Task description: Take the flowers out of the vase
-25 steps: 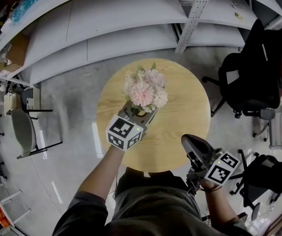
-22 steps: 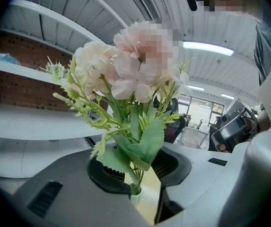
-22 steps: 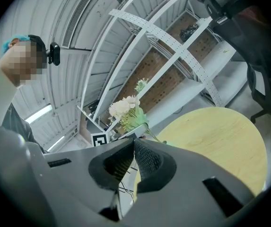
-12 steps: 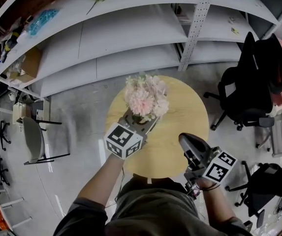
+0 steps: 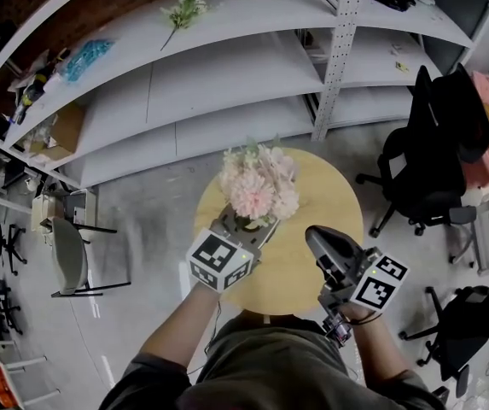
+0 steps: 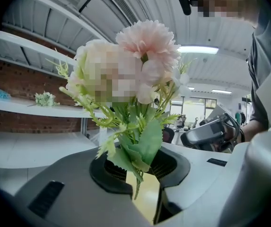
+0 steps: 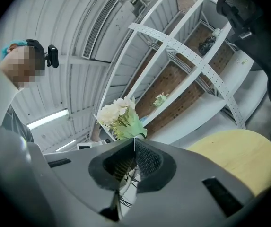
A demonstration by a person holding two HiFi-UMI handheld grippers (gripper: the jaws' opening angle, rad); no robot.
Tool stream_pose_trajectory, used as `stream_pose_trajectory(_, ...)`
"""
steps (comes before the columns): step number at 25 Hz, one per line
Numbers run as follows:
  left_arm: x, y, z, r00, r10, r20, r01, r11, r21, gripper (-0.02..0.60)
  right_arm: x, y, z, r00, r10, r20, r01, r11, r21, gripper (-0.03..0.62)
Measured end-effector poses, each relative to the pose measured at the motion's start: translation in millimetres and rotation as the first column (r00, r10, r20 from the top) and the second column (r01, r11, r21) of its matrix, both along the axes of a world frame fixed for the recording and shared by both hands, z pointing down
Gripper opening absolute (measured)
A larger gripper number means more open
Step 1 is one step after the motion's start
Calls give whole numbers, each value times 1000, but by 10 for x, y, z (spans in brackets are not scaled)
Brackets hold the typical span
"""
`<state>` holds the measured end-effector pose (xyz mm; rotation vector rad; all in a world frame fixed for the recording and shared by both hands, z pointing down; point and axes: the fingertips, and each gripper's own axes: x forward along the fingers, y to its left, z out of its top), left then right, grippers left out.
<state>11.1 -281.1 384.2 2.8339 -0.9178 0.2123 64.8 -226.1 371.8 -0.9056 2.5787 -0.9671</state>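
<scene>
Shelves (image 5: 227, 67) run along the back wall, with a round wooden table (image 5: 321, 186) in front of them and a black chair (image 5: 432, 161) to the right. One loose sprig (image 5: 184, 7) lies on the top shelf.

Left gripper (image 5: 246, 227): clenched on the flowers (image 5: 257, 182), low on the stems and below the leaves. The grip appears placed there so that the pale pink blooms are spared and the bunch stays upright. The bunch stands above the left part of the table, heads up. The left gripper view shows bare tabletop through the gap under the stems. No vase is visible in any view, so the flowers are judged clear of it, though this cannot be confirmed.

Right gripper (image 5: 323, 244): jaws together, nothing between them. It is held by the table's near right edge, apart from the bunch, apparently to keep out of the way.

Pose: the left forearm (image 5: 176, 323) reaches forward from the body, with its gripper roughly level and pointing toward the table centre. The right gripper is also about level, aimed toward the flowers and shelves
</scene>
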Motion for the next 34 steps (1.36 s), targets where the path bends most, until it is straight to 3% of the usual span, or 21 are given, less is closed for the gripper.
stream_pose_trajectory(34,-163,50,-32,1000,-9,4,9,1000,11,101,-59,42,38,998,8,-61,-8,1000,-4,15)
